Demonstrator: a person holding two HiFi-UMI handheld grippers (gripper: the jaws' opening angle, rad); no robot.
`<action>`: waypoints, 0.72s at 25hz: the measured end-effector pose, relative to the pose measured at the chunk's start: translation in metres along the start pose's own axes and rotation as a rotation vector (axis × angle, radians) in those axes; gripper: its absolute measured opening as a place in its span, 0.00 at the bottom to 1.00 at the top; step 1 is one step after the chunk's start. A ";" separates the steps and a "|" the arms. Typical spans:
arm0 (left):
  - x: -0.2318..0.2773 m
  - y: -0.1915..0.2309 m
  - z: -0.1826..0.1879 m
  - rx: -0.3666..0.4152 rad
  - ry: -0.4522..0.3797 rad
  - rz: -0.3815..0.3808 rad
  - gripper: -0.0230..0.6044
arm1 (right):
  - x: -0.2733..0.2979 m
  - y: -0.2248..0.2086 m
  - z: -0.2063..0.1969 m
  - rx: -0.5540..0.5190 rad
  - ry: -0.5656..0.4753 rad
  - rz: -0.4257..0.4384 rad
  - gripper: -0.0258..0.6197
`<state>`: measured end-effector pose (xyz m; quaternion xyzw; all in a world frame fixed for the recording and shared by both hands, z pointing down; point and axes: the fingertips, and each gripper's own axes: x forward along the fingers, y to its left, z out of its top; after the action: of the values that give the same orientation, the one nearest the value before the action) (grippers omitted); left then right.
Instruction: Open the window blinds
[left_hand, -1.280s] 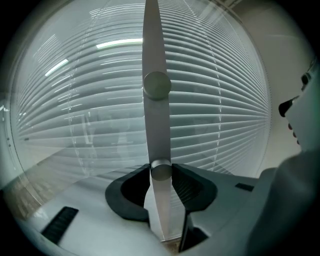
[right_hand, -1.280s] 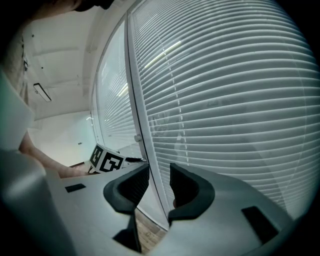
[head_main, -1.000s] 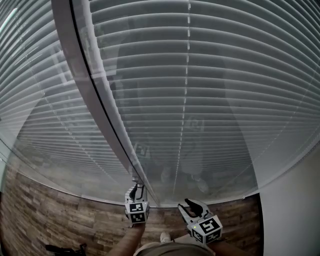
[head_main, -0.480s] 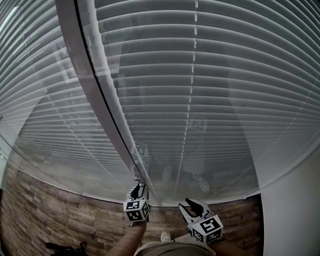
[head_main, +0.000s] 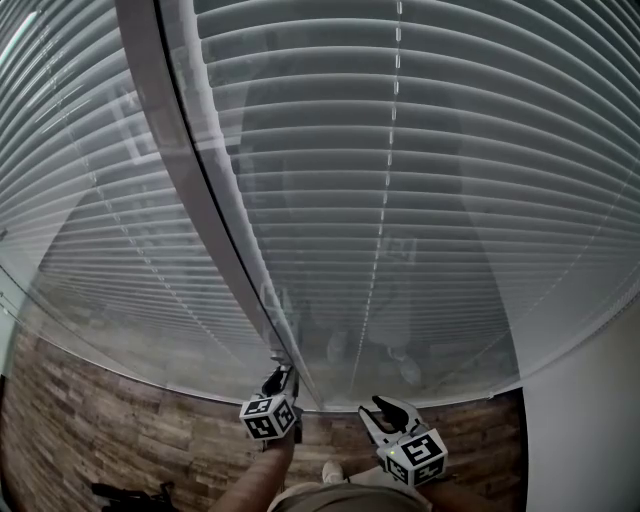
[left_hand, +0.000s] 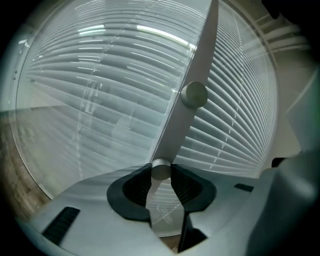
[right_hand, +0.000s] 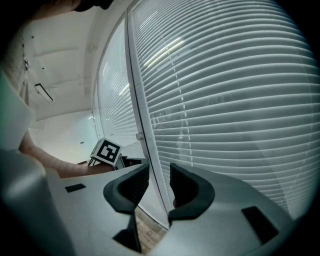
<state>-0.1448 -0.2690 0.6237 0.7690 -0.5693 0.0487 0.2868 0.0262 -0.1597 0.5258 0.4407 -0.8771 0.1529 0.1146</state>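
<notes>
Slats (head_main: 420, 200) look closed; left gripper (head_main: 276, 380) pinches knob (left_hand: 161, 169) on frame (left_hand: 202, 50); right gripper (right_hand: 159, 173) spread, empty; judged early, turning outstanding

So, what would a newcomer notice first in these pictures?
White blinds fill nearly every view. A grey post runs down between them, and low on it the left gripper is closed on a round knob, with a second knob higher up.

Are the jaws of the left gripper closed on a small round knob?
Yes, the left gripper presses its pads on both sides of the small round knob.
</notes>
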 end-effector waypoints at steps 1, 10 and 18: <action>0.000 0.000 0.000 -0.023 0.000 -0.007 0.25 | 0.000 0.000 0.000 0.000 0.002 0.001 0.23; -0.001 0.002 -0.001 -0.213 -0.007 -0.076 0.25 | 0.001 0.003 -0.002 0.002 0.006 0.005 0.23; 0.000 0.001 -0.001 -0.233 -0.020 -0.103 0.25 | 0.002 0.006 -0.003 0.001 0.007 0.008 0.23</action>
<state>-0.1456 -0.2685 0.6251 0.7591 -0.5338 -0.0399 0.3706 0.0204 -0.1566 0.5277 0.4367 -0.8783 0.1556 0.1168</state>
